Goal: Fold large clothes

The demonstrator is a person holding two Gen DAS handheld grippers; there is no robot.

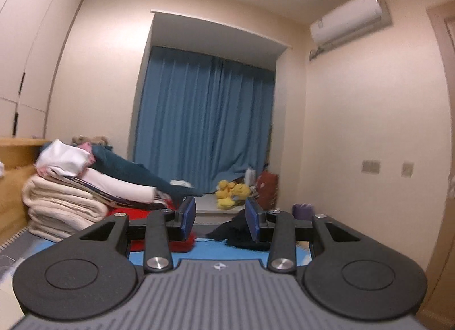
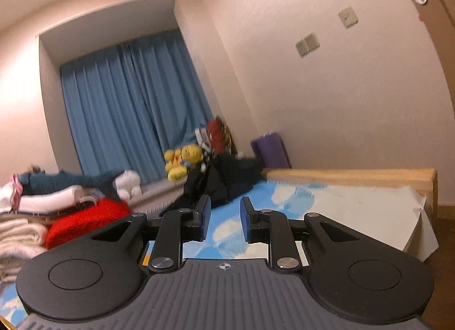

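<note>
A crumpled black garment (image 2: 224, 179) lies at the far end of a bed with a blue cloud-print sheet (image 2: 287, 196). In the left wrist view it shows as a dark heap (image 1: 236, 233) just past the fingers. My left gripper (image 1: 220, 220) is open and empty, held low over the bed. My right gripper (image 2: 226, 220) is open and empty, above the sheet and short of the black garment. A red folded piece (image 2: 85, 222) lies to the left.
A pile of folded cream blankets and clothes (image 1: 65, 199) stands at the left of the bed. Yellow plush toys (image 2: 183, 160) sit on the window ledge before blue curtains (image 1: 204, 119). The wooden bed frame (image 2: 352, 177) runs along the right; a purple bin (image 2: 270, 150) stands by the wall.
</note>
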